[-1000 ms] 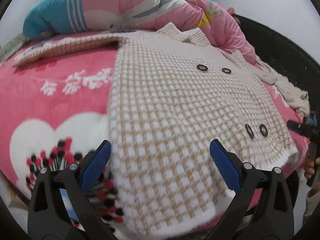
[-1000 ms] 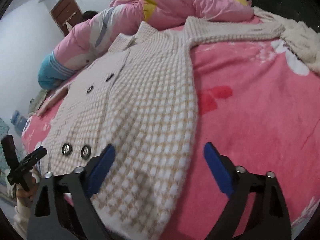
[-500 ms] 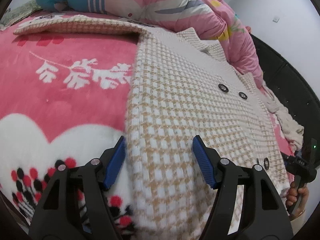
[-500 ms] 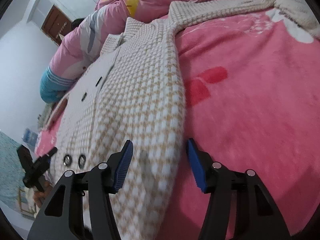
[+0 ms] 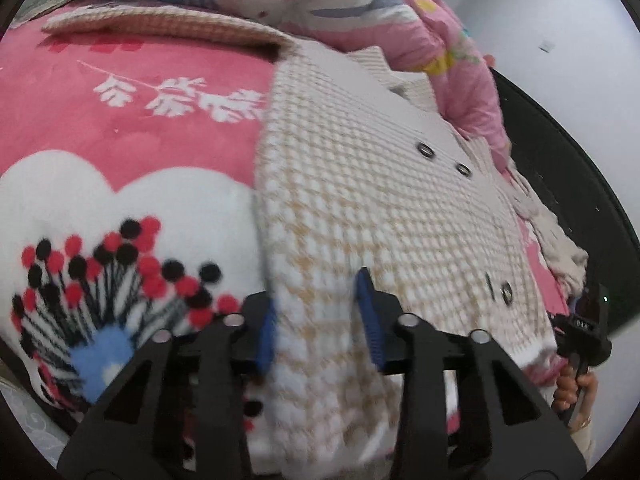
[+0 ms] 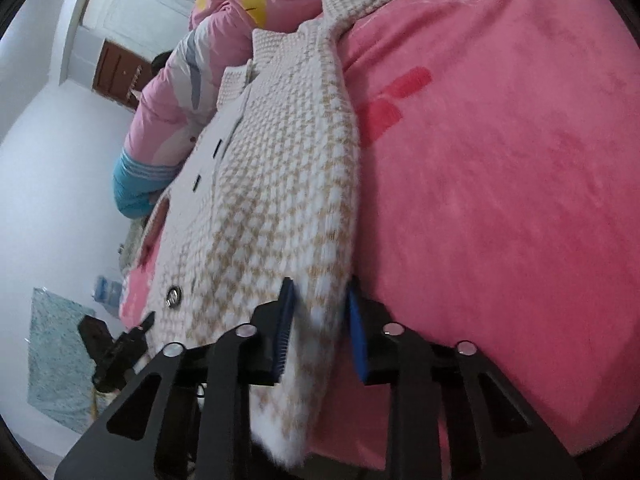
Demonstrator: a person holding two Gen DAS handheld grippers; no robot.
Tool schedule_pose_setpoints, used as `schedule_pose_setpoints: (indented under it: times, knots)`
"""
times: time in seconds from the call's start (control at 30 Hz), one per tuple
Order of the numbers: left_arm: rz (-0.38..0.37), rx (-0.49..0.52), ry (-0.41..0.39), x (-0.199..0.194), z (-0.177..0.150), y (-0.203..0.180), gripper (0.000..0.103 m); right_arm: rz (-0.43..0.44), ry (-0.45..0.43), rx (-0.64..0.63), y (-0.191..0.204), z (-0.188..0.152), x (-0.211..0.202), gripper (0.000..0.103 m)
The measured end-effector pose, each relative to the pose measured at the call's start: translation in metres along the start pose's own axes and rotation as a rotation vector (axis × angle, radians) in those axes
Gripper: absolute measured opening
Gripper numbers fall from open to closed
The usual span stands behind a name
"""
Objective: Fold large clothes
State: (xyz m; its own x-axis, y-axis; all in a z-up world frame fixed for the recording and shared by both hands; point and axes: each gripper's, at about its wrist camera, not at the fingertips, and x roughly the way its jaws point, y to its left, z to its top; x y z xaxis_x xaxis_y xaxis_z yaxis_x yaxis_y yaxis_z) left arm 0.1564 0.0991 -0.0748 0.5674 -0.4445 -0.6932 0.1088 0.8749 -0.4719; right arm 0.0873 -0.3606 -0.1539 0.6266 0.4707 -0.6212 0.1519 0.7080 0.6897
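One fleecy pink blanket [image 5: 168, 112] carries the fuzzy beige-and-white checked knit coat [image 5: 360, 184], spread flat beside a puffy quilt [image 5: 360, 12]. The left gripper [image 5: 318, 320] and right gripper [image 6: 318, 326] each pinch a hem corner between ribbed blue pads [image 6: 356, 336].

The pink blanket [image 5: 132, 120] is lying bare to the left of the checked coat [image 5: 360, 184], and more of it [image 6: 500, 160] is lying bare to the coat's right [image 6: 288, 184], giving a gripper passage along both flanks. The bunched pink quilt [image 5: 360, 12] is blocking the far side at the collar. A crumpled cream garment [image 5: 560, 248] is crowding the right edge, near the black headboard [image 5: 560, 168].
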Motion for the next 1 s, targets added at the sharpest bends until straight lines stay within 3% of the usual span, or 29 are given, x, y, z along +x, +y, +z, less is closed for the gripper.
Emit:
schedule_pose_setpoints:
  times: [0.1,0.2,0.33,0.53,0.77,0.9,1.0]
  knots:
    - [0.070,0.024,-0.003,0.003,0.006,-0.009,0.020,-0.023,0.002,-0.026,0.008,0.005,0.002,0.011]
    - [0.143,0.108,-0.009,-0.012,0.011,-0.028,0.009,-0.023,-0.095,-0.098,0.033,0.009,-0.034,0.007]
    - [0.205,0.273,-0.073,-0.055,0.016,-0.061,0.007,0.013,-0.179,-0.166,0.062,0.017,-0.080,0.007]
    - [0.201,0.359,-0.116,-0.106,-0.003,-0.089,0.007,0.030,-0.242,-0.241,0.081,-0.004,-0.130,0.007]
    - [0.195,0.353,-0.065,-0.155,-0.052,-0.087,0.007,0.006,-0.288,-0.261,0.066,-0.071,-0.203,0.003]
    - [0.186,0.283,0.039,-0.128,-0.076,-0.070,0.009,-0.138,-0.295,-0.212,0.031,-0.097,-0.213,0.003]
    - [0.220,0.258,0.090,-0.103,-0.084,-0.059,0.012,-0.186,-0.200,-0.103,0.001,-0.096,-0.188,0.005]
